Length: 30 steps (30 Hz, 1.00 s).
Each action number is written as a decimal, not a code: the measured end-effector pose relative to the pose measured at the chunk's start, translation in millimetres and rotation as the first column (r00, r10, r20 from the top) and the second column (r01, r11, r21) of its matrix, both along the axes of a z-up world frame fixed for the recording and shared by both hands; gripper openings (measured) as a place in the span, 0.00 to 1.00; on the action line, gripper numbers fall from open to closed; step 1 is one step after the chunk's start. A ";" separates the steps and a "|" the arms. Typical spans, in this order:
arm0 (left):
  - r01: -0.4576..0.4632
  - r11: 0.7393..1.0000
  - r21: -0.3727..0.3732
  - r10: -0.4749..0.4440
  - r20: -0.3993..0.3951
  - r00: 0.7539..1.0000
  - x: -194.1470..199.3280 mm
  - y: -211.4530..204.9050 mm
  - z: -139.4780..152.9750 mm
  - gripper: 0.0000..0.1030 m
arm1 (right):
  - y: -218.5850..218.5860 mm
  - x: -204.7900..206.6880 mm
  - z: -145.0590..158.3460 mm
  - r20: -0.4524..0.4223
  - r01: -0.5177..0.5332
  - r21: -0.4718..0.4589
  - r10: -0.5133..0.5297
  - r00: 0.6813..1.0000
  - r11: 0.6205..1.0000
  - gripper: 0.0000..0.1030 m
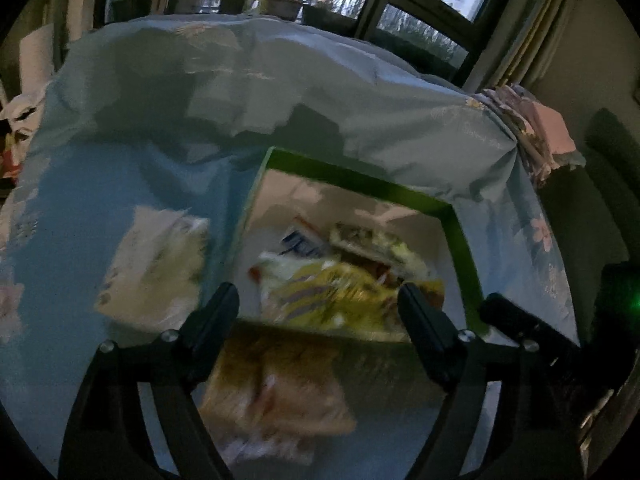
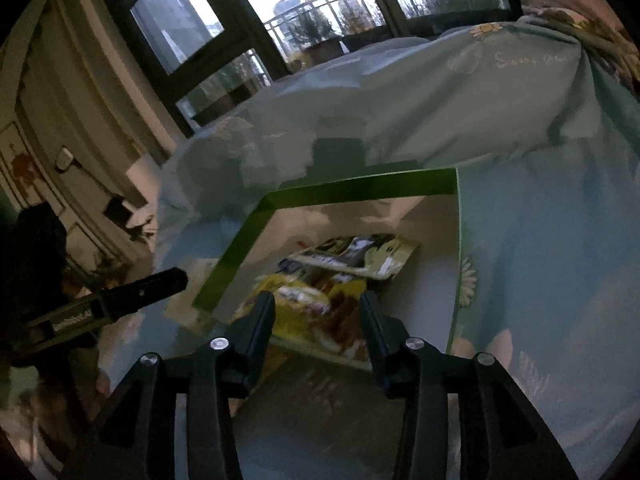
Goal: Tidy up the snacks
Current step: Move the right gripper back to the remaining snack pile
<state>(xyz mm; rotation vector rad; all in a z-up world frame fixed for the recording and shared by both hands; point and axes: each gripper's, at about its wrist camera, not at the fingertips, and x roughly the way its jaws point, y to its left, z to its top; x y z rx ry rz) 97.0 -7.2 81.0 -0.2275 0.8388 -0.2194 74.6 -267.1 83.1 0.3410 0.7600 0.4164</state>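
A green-rimmed box (image 1: pixel 360 180) (image 2: pixel 360 190) stands on a light blue bed sheet with several snack packets in it. A yellow packet (image 1: pixel 340 292) (image 2: pixel 304 328) lies at the near side of the box, and a green-and-white packet (image 1: pixel 368 240) (image 2: pixel 360 256) lies behind it. Outside the box, a white packet (image 1: pixel 156 264) lies to its left and an orange-brown packet (image 1: pixel 276 380) lies in front of it. My left gripper (image 1: pixel 318 300) hovers open over the box's near edge, with nothing between its fingers. My right gripper (image 2: pixel 317 302) is also open and empty, above the yellow packet.
A rumpled blue duvet (image 1: pixel 240 92) (image 2: pixel 400 92) is heaped behind the box. A floral pillow (image 1: pixel 536 128) lies at the right end of the bed. Dark-framed windows (image 1: pixel 400 0) and a balcony are beyond. The other gripper's finger shows at each view's side (image 1: pixel 520 320) (image 2: pixel 152 284).
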 end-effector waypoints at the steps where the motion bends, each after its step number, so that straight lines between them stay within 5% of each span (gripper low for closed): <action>1: -0.007 1.000 -0.003 0.007 -0.003 1.000 -5.1 3.7 1.1 0.80 | -1.1 -5.5 0.9 -0.001 -0.005 0.015 0.005 1.000 1.000 0.49; 12: -0.044 0.980 -0.193 0.027 -0.088 0.996 -59.8 51.7 -18.9 0.81 | 12.3 -40.4 -17.6 -0.095 -0.065 0.156 0.081 0.992 0.986 0.50; 19: 0.009 0.921 -0.389 -0.060 -0.118 0.991 -54.4 54.1 -29.7 0.81 | 44.3 -37.5 -35.7 -0.142 -0.082 0.185 0.109 0.984 0.979 0.50; 30: 0.029 0.904 -0.426 -0.126 -0.201 0.972 -27.2 31.0 -54.2 0.75 | 64.2 -25.4 -69.5 -0.217 -0.057 0.232 0.109 0.970 0.971 0.50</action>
